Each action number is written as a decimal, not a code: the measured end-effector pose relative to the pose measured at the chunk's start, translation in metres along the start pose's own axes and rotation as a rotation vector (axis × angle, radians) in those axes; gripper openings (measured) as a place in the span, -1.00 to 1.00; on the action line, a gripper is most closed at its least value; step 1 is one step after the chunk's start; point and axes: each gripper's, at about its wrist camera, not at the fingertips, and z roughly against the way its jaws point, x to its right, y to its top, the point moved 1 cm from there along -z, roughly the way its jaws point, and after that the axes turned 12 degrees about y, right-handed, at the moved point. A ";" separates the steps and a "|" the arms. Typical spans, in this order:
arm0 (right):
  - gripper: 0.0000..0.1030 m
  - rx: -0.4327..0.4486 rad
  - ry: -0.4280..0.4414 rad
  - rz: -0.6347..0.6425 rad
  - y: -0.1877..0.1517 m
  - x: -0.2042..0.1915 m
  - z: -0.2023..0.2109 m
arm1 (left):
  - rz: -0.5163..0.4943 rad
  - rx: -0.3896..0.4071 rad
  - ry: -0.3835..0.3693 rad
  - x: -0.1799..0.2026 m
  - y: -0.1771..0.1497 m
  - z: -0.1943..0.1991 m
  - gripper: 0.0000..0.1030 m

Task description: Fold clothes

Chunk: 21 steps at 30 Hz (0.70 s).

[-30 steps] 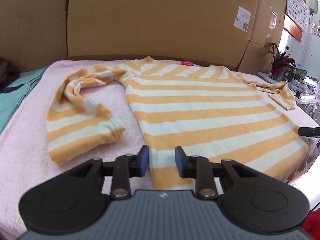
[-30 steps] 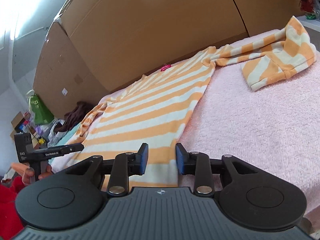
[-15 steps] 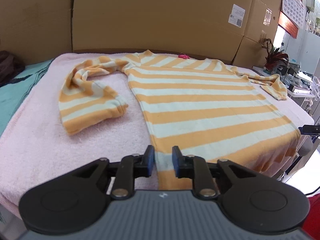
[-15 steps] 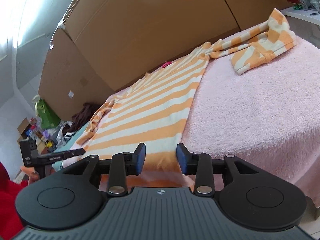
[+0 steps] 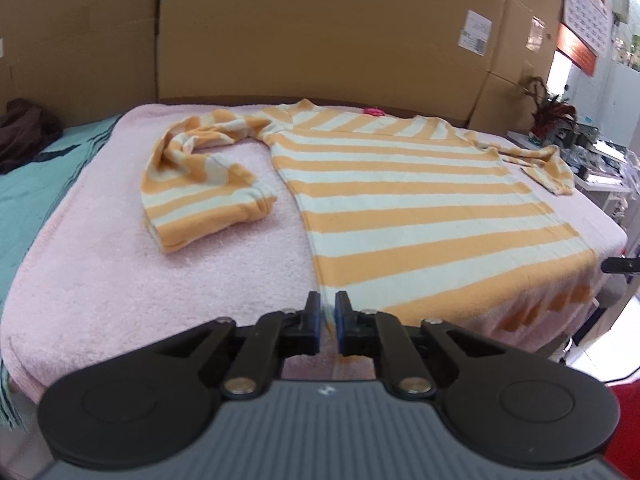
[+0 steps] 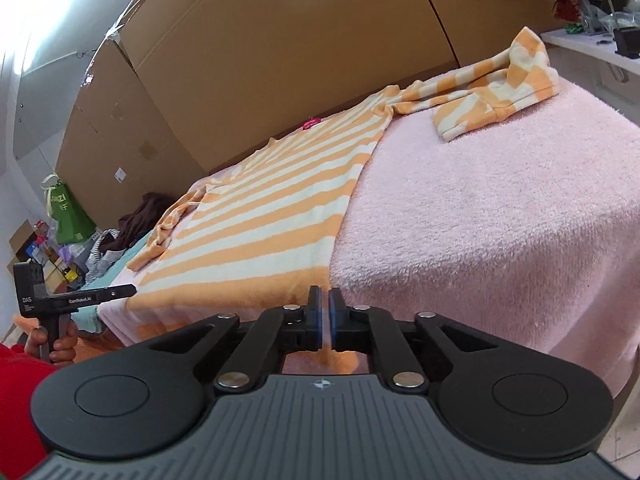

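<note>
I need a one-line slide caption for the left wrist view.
Left gripper pinches the striped sweater at its hem corner.

The right gripper (image 6: 325,316) has just been closing its jaws on the striped sweater's (image 6: 272,216) hem corner. The sweater lies flat on the pink blanket (image 6: 500,208) (one sleeve bunched at the far end).

Orange-and-cream striped sweater (image 5: 404,200), spread flat (sleeves bunched), hem overhanging edge

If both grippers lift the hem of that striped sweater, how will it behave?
The striped sweater will probably sag between the left gripper and right gripper: its hem already droops over the table edge. Its bunched sleeve will likely trail limply. The fuzzy pink blanket may cling and drag.
</note>
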 end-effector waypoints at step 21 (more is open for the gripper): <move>-0.91 -0.086 -0.061 0.105 -0.015 0.003 -0.021 | -0.013 -0.103 0.049 -0.002 -0.043 -0.027 -0.85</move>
